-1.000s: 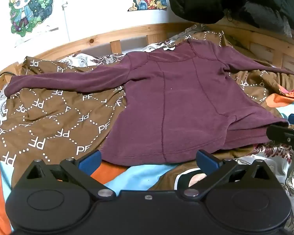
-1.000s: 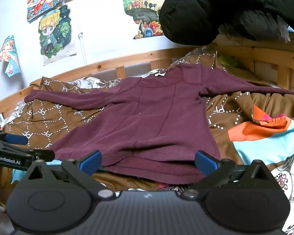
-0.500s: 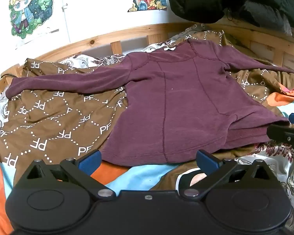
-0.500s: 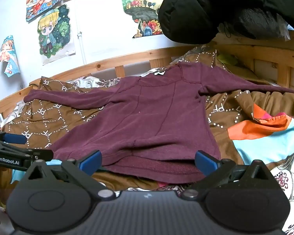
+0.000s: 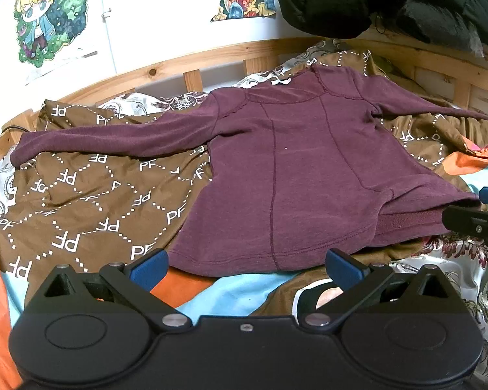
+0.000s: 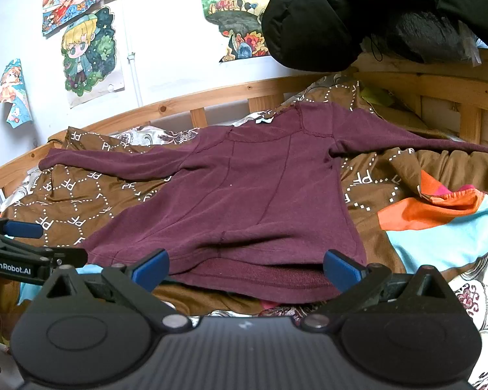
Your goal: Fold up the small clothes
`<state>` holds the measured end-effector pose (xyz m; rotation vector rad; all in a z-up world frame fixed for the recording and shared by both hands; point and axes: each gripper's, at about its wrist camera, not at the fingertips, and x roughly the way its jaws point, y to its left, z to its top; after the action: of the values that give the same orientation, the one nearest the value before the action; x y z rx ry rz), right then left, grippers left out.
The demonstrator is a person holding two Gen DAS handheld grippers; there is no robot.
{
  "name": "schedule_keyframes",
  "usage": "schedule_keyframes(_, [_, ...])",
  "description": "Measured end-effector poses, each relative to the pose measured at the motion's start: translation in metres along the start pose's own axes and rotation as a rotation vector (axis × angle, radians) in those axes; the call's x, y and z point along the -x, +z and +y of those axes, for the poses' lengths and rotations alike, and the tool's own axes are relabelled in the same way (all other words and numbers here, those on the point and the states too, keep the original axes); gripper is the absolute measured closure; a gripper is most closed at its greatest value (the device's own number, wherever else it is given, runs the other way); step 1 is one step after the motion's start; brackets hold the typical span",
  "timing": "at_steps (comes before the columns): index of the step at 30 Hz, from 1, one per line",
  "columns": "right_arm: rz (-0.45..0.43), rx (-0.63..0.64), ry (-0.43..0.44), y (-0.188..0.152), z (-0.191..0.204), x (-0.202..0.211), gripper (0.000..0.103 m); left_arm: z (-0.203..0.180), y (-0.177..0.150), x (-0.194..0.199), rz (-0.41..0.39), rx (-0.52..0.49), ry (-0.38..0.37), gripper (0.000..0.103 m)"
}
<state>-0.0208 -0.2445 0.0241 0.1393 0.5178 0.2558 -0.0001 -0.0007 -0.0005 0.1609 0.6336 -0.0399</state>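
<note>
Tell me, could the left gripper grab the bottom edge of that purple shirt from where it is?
Probably yes: the left gripper is open, the maroon shirt hem lies just ahead, and nothing sits between them.

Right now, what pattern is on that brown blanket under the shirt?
White dotted diamonds with "PF" letters on the brown blanket, clearest in the left wrist view.

Both views are evenly lit by soft indoor light; shadows are faint and diffuse. The white wall [image 5: 159,16] is slightly overexposed. The black jacket [image 6: 358,16] loses detail in its dark folds. Fisheye distortion bows the wooden bed rail [image 5: 179,65] and darkens the frame corners. Focus is sharp; no motion blur is visible.
</note>
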Motion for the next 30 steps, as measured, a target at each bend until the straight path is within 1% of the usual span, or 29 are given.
schedule_keyframes(30, [0.005,-0.003,0.0,-0.0008,-0.0021,-0.0019,0.0,0.0044,0.0012,0.0035,-0.002,-0.005,0.004,0.001])
